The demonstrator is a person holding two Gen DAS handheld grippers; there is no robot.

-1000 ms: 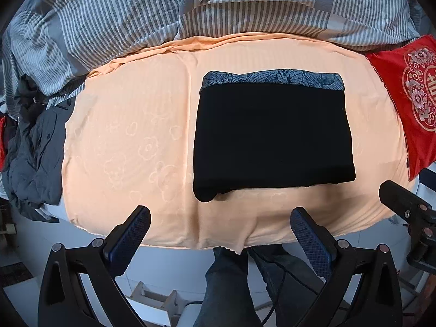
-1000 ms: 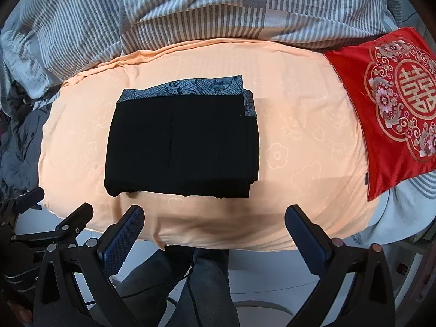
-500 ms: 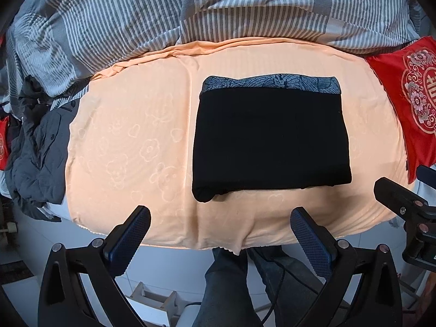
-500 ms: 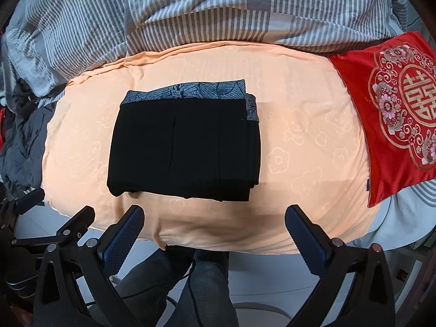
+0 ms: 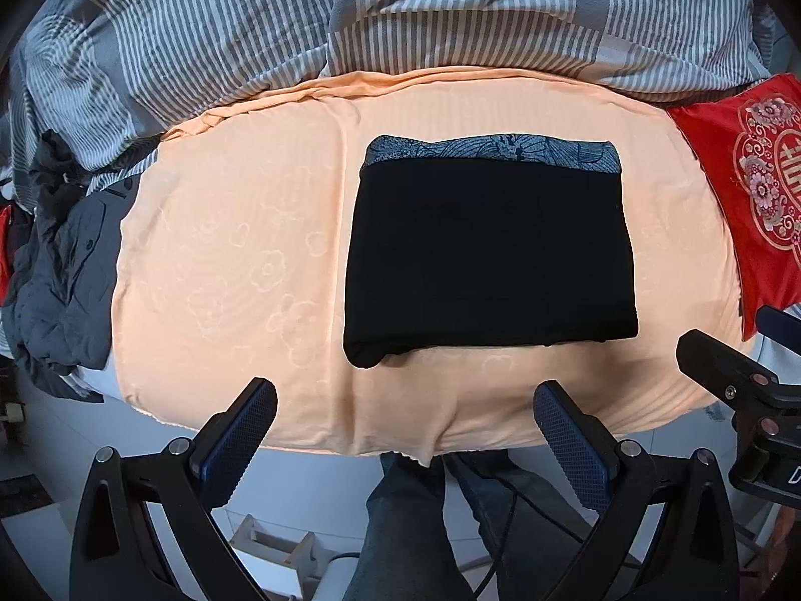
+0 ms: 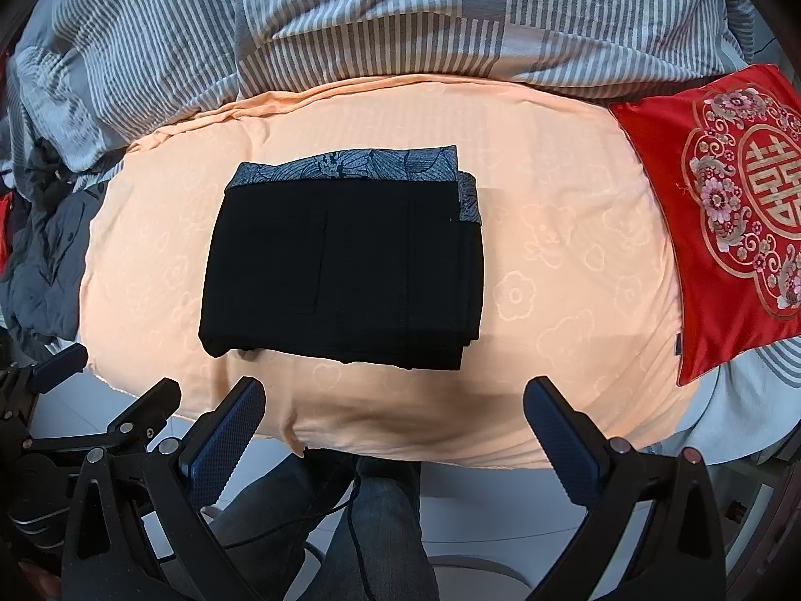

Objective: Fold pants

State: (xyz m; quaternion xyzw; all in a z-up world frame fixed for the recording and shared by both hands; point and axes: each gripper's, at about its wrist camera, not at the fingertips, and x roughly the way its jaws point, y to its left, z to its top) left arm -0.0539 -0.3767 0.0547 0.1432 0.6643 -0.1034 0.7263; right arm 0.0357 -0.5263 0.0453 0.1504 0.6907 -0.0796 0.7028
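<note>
The black pants [image 5: 490,250] lie folded into a flat rectangle on the peach sheet [image 5: 240,260], a grey patterned band along their far edge. They also show in the right wrist view [image 6: 345,265]. My left gripper [image 5: 403,413] is open and empty, held off the bed's near edge, short of the pants. My right gripper [image 6: 395,413] is open and empty too, also back from the bed edge. Neither touches the cloth.
A grey striped duvet [image 5: 400,15] is bunched along the far side. A red embroidered cushion [image 6: 721,220] lies at the right. Dark grey clothes [image 5: 55,270] are heaped at the left edge. The person's legs [image 5: 400,526] and the floor are below.
Both grippers have drawn back slightly from the bed, so the pants sit a little further away in both views. The pants have not moved.
</note>
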